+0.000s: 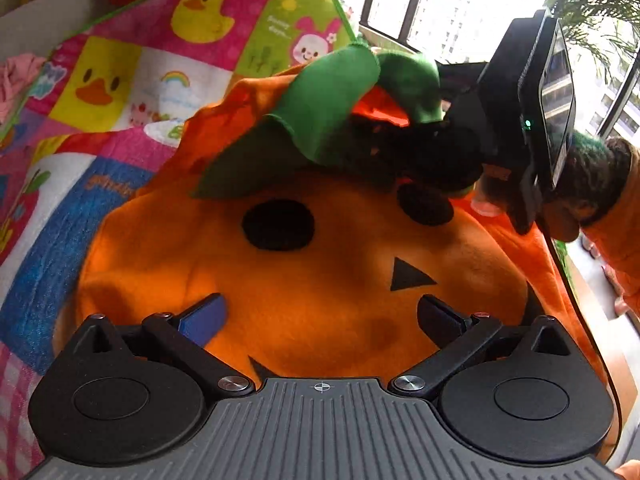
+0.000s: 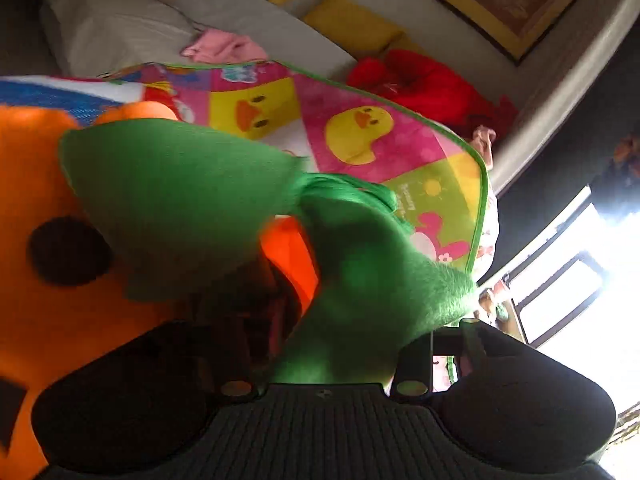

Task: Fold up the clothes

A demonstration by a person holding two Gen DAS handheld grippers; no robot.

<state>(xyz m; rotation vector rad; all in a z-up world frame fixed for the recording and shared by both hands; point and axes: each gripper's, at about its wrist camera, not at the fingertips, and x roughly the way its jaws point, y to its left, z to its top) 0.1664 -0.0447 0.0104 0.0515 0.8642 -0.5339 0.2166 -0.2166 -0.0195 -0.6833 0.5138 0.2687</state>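
Nearest the left wrist camera, the left claw [image 1: 320, 316] stands wide, its blue-padded finger at 9 o'clock and its black finger at 3 o'clock, with nothing between them; it hovers just over the lower part of the pumpkin costume [image 1: 304, 280]. That orange fleece garment, with a black oval eye, a black triangle and other black face patches, lies face up and mostly spread on a colourful duck-print blanket [image 1: 132, 80], which reaches out past it toward 10 and 12 o'clock.

At 1 o'clock in the left view the right claw [image 1: 424, 140] meets the costume's green leaf collar [image 1: 332, 116]. In the right wrist view the green fleece [image 2: 352, 292] fills the space between the fingers and bunches there, so I judge this claw closed on the collar, though its fingertips are hidden under the cloth. The collar looks raised off the orange body, and the picture is blurred there.

By my reading, the step in hand is turning the collar end down over the pumpkin face. The next move calls for carrying the collar toward 6 o'clock and laying it flat, while the left claw pins or takes the lower hem so the body does not slide.

A red garment [image 2: 424, 84] and a pink one [image 2: 224, 46] lie well apart, beyond the blanket.
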